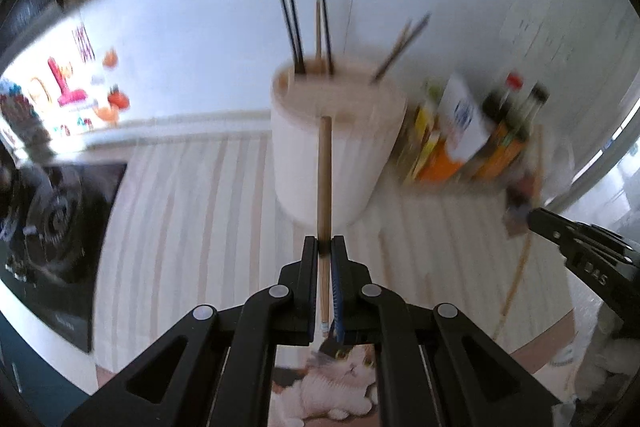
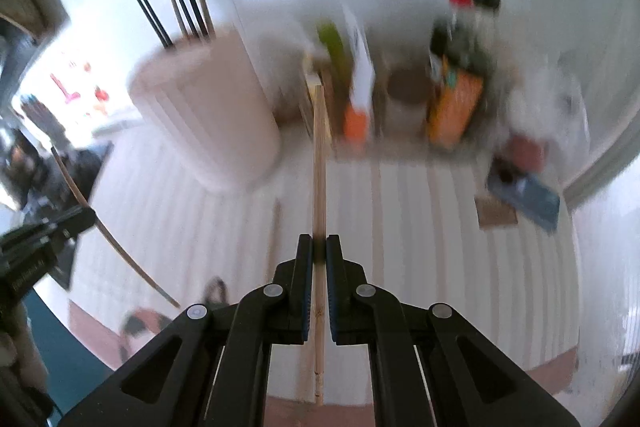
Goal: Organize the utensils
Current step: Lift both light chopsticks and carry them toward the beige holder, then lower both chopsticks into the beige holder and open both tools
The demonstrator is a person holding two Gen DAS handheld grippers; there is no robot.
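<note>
Grippers come nearest: the left gripper (image 1: 324, 247) is clamped on a brown chopstick (image 1: 324, 171), and the right gripper (image 2: 319, 247) is clamped on a pale chopstick (image 2: 319, 163). Both sticks point away over the striped mat (image 1: 192, 203). On the mat, just right of the left gripper, lies another thin stick (image 1: 516, 279). Farther off stands the round holder (image 1: 336, 147), with dark and wooden chopsticks (image 1: 308, 31) upright in it. Right of the holder, against the wall, cluster bottles (image 1: 508, 123) and a white carton (image 1: 462, 119). At the far left sits a black stove (image 1: 56, 223).
</note>
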